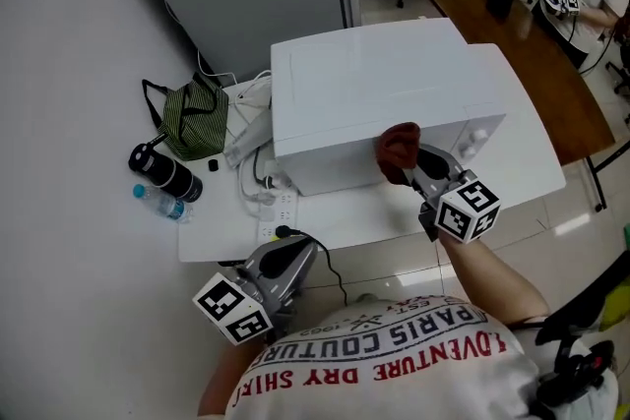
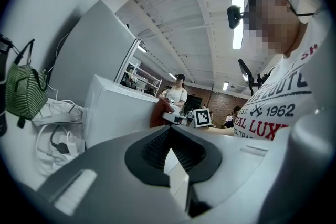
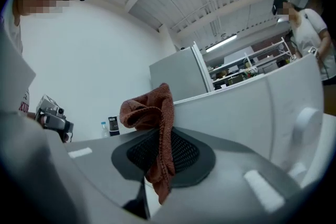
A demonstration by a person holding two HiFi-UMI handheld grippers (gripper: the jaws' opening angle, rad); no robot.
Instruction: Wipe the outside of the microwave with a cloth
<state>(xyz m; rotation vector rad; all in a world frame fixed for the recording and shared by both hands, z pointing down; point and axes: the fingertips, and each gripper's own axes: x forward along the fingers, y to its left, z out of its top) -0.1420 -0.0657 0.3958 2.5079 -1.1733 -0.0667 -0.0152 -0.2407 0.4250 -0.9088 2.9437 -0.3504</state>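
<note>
Rust-brown cloth [image 3: 149,113] bunched right at the lens, pinched between the closed jaws of my right gripper [image 3: 160,157], one tail hanging down. Just past it is the white microwave [image 1: 374,84]; the wad looks to be against its front, near the top edge. Left gripper [image 1: 295,251] has its jaws together on nothing, low by the table [image 1: 325,229] edge, well apart. My call: clamp firm, press the wad flat, sweep overlapping passes across the front, steering round the knobs [image 1: 475,141].

You had bright, even light from a ceiling lamp [image 2: 237,18], with soft shadows; both gripper views bowed hard toward dark, round edges.
</note>
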